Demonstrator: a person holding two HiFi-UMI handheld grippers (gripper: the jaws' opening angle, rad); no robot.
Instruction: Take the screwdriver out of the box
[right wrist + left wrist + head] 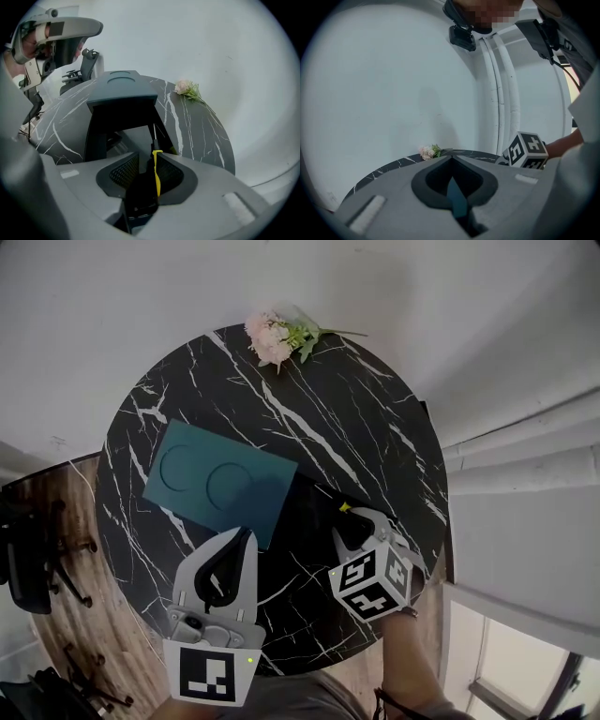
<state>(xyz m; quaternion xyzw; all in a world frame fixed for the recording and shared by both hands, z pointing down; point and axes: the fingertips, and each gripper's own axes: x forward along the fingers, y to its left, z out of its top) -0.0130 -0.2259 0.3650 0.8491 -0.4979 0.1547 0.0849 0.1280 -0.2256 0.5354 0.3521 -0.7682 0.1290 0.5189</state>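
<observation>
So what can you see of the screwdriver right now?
The screwdriver has a black handle with a yellow stripe and a thin metal shaft. The right gripper is shut on the handle; the shaft points forward past the jaws towards the dark inside of the open box. Whether its tip touches the box I cannot tell. The head view shows only a yellow bit of it.

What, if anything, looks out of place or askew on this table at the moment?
Nothing looks spilled or damaged. Only the flower lies on its side at the far rim of the table, loose, with no vase.
</observation>
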